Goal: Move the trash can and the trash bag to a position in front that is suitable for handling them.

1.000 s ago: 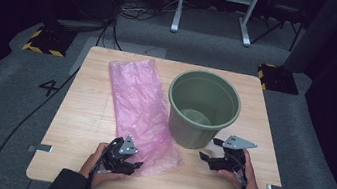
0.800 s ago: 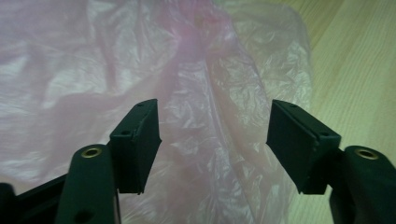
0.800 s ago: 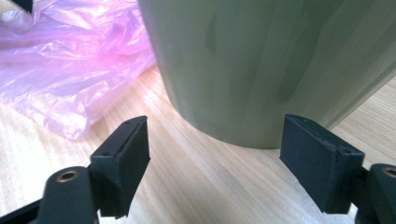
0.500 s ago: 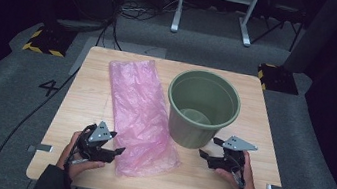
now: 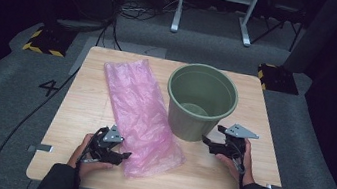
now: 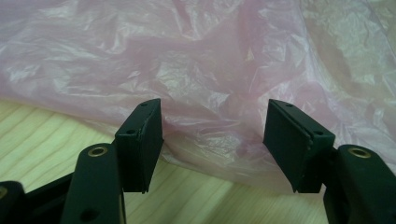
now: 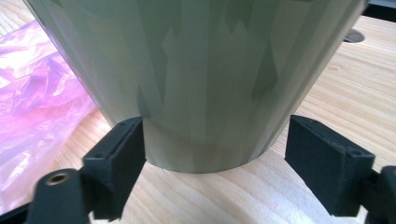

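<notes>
Pink crinkled plastic bag [image 5: 140, 115] lay flat on the wooden table [image 5: 73, 110], long axis running from the far-left area toward the near edge, its near end just ahead of my left gripper [image 6: 212, 140], whose jaws stood open with nothing between the pads. My right gripper [image 7: 212, 154], also open, faced the base of the green plastic bucket [image 5: 200, 102] without clamping it. Left hand was nearer the bag.

We take this for a lab or recording studio: a lone wooden table [image 5: 223, 188] on grey carpet [image 5: 9, 101], hazard-striped blocks [image 5: 43, 41], trailing cables [image 5: 133, 11], and dark surroundings.
</notes>
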{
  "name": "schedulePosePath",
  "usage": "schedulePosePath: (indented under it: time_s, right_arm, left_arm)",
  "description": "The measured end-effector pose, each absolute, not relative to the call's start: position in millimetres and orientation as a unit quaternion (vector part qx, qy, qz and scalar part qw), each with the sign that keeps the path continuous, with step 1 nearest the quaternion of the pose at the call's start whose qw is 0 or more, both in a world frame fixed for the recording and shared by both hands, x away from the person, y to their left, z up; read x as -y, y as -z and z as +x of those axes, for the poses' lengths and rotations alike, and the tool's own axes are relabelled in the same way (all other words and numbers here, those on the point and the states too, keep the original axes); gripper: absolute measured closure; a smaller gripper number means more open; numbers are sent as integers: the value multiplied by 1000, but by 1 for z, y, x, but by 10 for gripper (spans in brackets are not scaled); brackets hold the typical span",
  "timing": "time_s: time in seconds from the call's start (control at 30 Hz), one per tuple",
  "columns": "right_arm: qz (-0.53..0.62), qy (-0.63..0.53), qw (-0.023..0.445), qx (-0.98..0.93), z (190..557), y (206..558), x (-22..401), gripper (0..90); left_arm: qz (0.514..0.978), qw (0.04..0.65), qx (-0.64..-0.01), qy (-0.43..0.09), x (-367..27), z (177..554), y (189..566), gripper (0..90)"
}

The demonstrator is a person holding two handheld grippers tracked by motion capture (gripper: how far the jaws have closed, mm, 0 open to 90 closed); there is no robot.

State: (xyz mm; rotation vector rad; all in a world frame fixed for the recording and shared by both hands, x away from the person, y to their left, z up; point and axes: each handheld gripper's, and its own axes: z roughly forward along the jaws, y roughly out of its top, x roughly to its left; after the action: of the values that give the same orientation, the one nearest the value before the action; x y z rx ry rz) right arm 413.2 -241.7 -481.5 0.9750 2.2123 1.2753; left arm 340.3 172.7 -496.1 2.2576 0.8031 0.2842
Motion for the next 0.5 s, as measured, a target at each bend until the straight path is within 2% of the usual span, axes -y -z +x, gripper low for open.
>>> schedulePosePath:
  time_s: [0.27,0.5]
  right_arm:
    - [342,-446,194,-804,422,487,232,213]
    - [316,-444,166,-822,394,479,241,206]
  left_arm:
    - [881,352,-296,-108,-140,333,496,390]
    - [883,358,-285,-110,-121,330,497,385]
